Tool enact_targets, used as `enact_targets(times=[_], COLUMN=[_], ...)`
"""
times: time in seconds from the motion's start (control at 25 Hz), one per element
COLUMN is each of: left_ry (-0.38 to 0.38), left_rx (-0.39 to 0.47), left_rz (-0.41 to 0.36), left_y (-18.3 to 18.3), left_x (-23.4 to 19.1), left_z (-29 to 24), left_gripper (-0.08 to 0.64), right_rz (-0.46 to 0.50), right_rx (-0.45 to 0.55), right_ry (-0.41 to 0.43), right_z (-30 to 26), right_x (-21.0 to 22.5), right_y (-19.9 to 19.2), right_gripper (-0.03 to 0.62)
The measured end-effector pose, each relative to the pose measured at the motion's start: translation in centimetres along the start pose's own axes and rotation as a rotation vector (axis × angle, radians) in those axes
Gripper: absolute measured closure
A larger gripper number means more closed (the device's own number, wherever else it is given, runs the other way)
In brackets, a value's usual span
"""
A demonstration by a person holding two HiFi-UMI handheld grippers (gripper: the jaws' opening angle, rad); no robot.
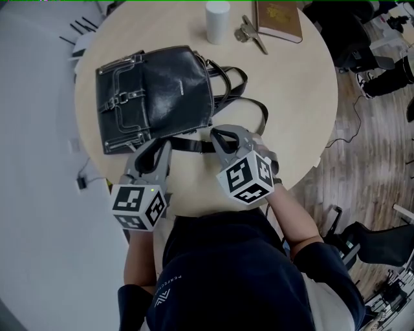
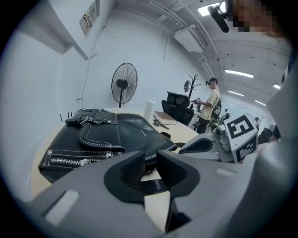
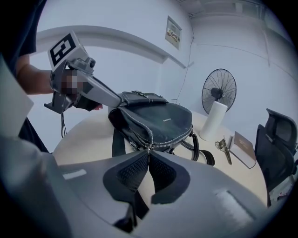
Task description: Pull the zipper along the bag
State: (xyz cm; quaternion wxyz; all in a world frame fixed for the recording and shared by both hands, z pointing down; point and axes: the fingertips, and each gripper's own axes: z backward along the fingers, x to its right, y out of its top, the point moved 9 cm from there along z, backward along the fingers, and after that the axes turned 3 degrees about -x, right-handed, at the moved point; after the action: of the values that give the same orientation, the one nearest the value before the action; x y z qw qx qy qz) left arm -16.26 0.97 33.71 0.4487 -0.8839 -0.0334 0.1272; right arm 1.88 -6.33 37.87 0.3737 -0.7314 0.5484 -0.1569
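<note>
A black leather bag [image 1: 155, 90] lies flat on the round wooden table [image 1: 304, 97], with its straps [image 1: 236, 90] trailing to the right. My right gripper [image 3: 148, 153] is shut with its tips on the zipper pull [image 3: 148, 148] at the bag's near edge [image 3: 158, 121]. In the head view the right gripper [image 1: 220, 137] sits at the bag's near right corner. My left gripper [image 2: 150, 160] stands open at the near left corner of the bag [image 2: 125, 130]. The bag's edge shows in the gap between its jaws without being pinched. In the head view the left gripper [image 1: 152, 150] is at the table's front.
A white cylinder [image 1: 218, 21], keys [image 1: 249, 32] and a brown book [image 1: 278, 19] lie at the table's far side. A floor fan [image 2: 124, 84], an office chair [image 2: 177, 102] and a standing person [image 2: 212, 104] are beyond the table. The table's near edge [image 1: 194, 207] runs just below both grippers.
</note>
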Motion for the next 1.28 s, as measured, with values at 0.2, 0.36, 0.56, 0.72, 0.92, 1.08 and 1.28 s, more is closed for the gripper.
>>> enact_targets(times=[0.2,0.36,0.56,0.72,0.92,1.08,1.28], left_ry=[0.025,0.051,0.062,0.068,0.06,0.058,0.059], left_rx=[-0.023,-0.022,-0.045,-0.058,-0.066,-0.07,-0.073], left_rz=[-0.008,0.014,0.008,-0.003,0.01,0.008,0.001], left_y=[-0.1,0.0,0.0,-0.2,-0.2,-0.3,-0.5], left_x=[-1.1,-2.2,-2.7,-2.7,-3.1,-3.2,-3.3], left_z=[-0.4,-0.4,-0.7,-0.8,-0.9,-1.0,-0.8], left_gripper=[0.432,0.428,0.442,0.445,0.453,0.456,0.456], right_rz=[-0.002,-0.001,0.01,0.033,0.042,0.045,0.069], right_rx=[-0.008,-0.011,-0.014,-0.019,-0.02,-0.022,-0.024], right_ry=[-0.01,-0.026,-0.057,-0.091,-0.127,-0.144,-0.166], right_z=[0.2,0.3,0.3,0.4,0.2,-0.1,-0.5], right_x=[-0.1,0.3,0.7,1.2,2.5,3.7,4.8], right_y=[0.1,0.0,0.0,0.0,0.1,0.4,0.9], right_gripper=[0.58,0.58,0.578,0.578,0.577,0.577,0.575])
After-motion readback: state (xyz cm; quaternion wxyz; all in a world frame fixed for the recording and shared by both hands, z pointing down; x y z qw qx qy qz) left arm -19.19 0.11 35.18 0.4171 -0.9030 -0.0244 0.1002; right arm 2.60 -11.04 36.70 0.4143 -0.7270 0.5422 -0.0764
